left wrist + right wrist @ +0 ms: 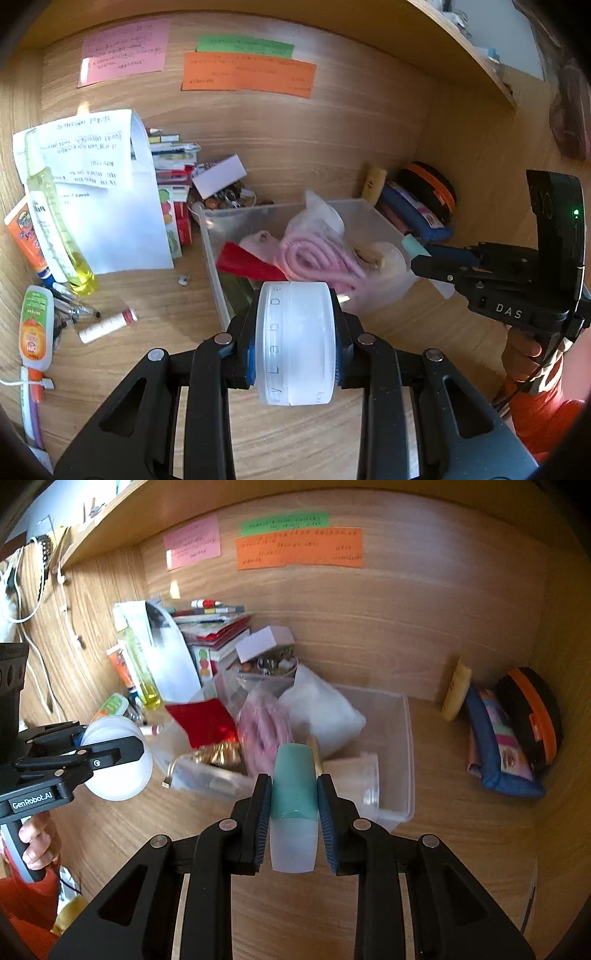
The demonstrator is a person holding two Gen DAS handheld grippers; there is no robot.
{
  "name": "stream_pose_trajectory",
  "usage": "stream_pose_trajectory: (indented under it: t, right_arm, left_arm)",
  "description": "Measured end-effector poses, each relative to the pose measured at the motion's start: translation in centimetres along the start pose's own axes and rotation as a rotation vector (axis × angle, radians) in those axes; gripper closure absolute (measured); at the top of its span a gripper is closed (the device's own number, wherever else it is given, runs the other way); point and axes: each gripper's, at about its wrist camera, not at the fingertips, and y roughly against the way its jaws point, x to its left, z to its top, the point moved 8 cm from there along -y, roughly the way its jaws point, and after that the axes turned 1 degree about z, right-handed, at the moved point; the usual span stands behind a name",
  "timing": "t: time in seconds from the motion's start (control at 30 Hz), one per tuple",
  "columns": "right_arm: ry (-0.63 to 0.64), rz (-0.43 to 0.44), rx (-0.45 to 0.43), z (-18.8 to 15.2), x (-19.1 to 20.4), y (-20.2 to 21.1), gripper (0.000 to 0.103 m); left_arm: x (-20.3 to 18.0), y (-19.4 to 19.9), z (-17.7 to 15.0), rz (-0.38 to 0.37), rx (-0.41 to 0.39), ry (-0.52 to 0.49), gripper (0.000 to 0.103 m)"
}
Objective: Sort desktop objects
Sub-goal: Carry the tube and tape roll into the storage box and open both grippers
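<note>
Wooden desk (pixel 295 443) — frosted jar (pixel 295 343) in left jaws, teal-capped bottle (pixel 293 812) in right.

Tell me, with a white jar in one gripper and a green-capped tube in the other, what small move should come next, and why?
Probably carry both across to the toiletries at the left. The left gripper is shut on the white jar and the right gripper on the green-capped tube, both held above the clear bin. Similar bottles lie beside the yellow bottle, so they likely belong there.

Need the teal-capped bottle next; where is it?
The teal-capped bottle is clamped in the right gripper, above the clear bin's near edge.
</note>
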Motion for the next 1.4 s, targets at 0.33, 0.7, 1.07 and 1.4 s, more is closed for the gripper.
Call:
stream_pose_trajectory:
  t: [0.33,0.7,1.07,1.4]
  right_arm:
    - [0.002,0.004,-0.004,2.3,-0.4,-2.5,0.08]
    - [-0.026,-0.087,0.038,2.8,-5.4,-4.7,0.08]
    - [-0.034,-0.072,0.107,2.6,-6.7,-8.0,0.08]
    - [-0.03,-0.042,0.123,2.4,-6.0,-8.4,0.079]
  left_arm:
    - [0.1,-3.0,1.7,-0.033,0.04,0.001,0.074]
    - [-1.3,-8.7,2.6,0.041,0.114,-0.085,0.074]
    - [-0.4,-11.8,2.0,0.072,0.172,-0.072,0.074]
    - [-0.7,-10.3,2.6,0.094,0.119,-0.094,0.064]
